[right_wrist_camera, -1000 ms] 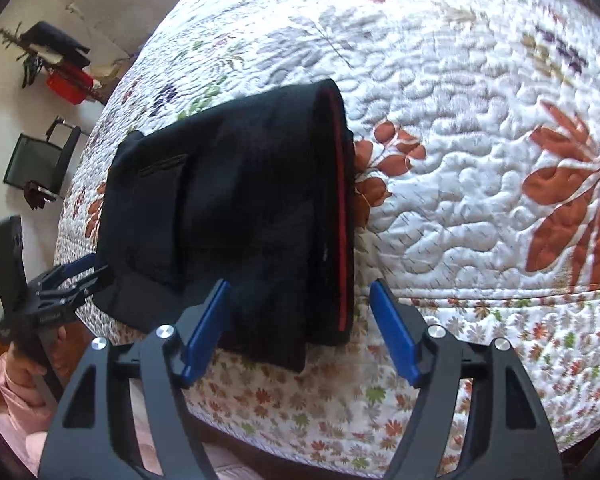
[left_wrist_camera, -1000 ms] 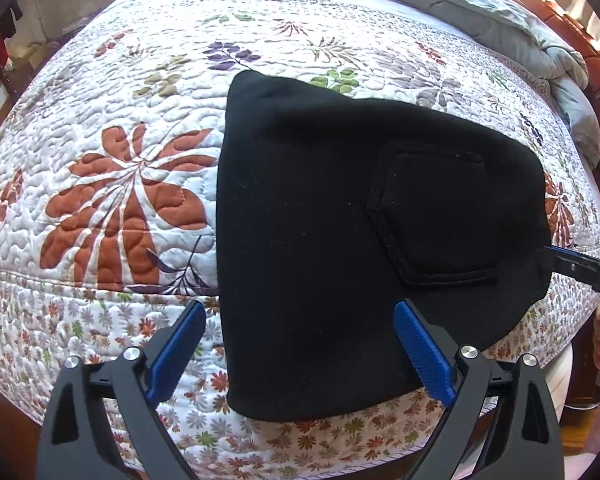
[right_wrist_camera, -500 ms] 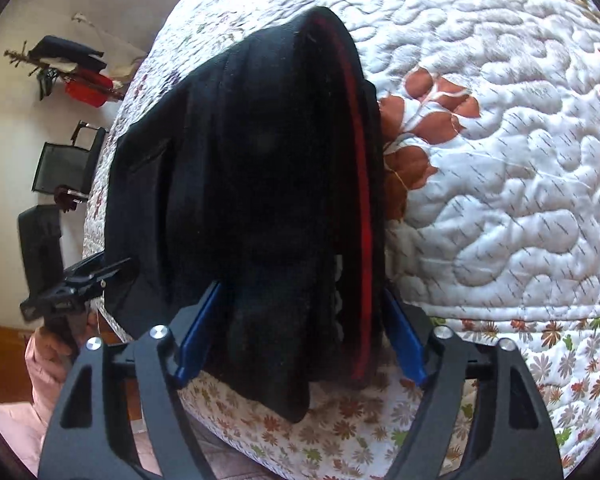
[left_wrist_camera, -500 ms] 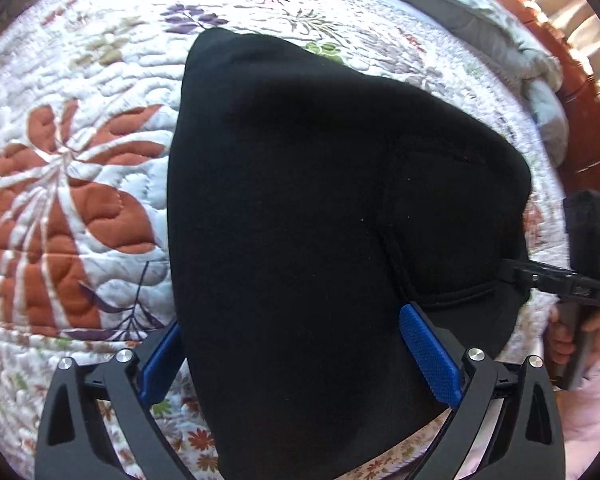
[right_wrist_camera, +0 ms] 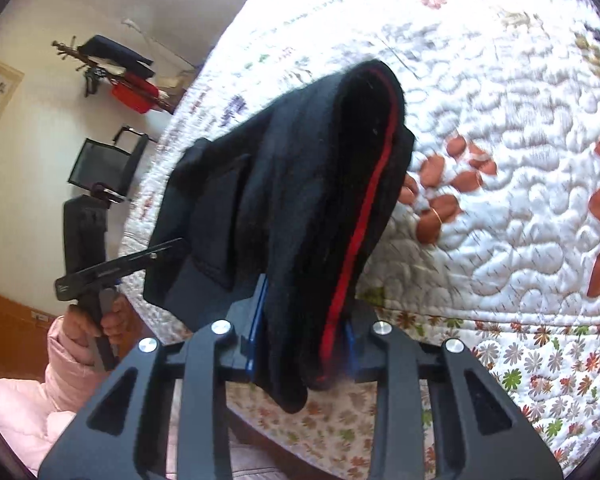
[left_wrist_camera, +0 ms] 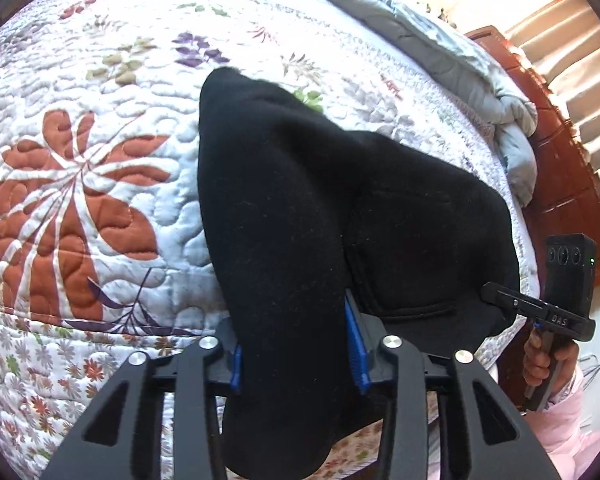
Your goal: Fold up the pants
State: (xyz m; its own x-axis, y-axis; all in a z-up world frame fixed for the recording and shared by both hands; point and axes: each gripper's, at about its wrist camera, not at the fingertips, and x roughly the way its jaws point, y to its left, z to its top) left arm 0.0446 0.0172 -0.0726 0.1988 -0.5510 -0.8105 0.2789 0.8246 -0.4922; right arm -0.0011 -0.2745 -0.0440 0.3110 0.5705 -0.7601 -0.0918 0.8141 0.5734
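The black pants (left_wrist_camera: 340, 216) lie folded into a thick bundle at the near edge of the bed (left_wrist_camera: 100, 208), on its floral quilt, with the nearest end of the bundle hanging just past that edge. A back pocket shows on the top layer, and a red stripe (right_wrist_camera: 364, 216) runs along the fold on the side nearer the middle of the bed.

The left gripper (left_wrist_camera: 296, 354) has its blue-padded fingers (left_wrist_camera: 354, 344) closed down to the width of the cloth, pinching the near end of the pants on the pocket-free half. The right gripper (right_wrist_camera: 302, 340) does the same at the other near corner, its fingers narrowed onto the layers carrying the red stripe. Each gripper shows in the other's view off to the side of the pants, held in a hand with a pink sleeve.

Both grips sit on the overhanging end, probably because that is where a finger can slide beneath every layer without digging into the quilt. Holding the two near corners at once lets the stack travel as one piece, so the layers should not slip apart. The bundle looks raised at the near end and bunched between the grippers, while its far end touches the quilt.

By my judgement, the folding is well along: the next move is either one last fold away from the edge of the bed or carrying the bundle off. The risk is an inner layer sliding out of the pinch.
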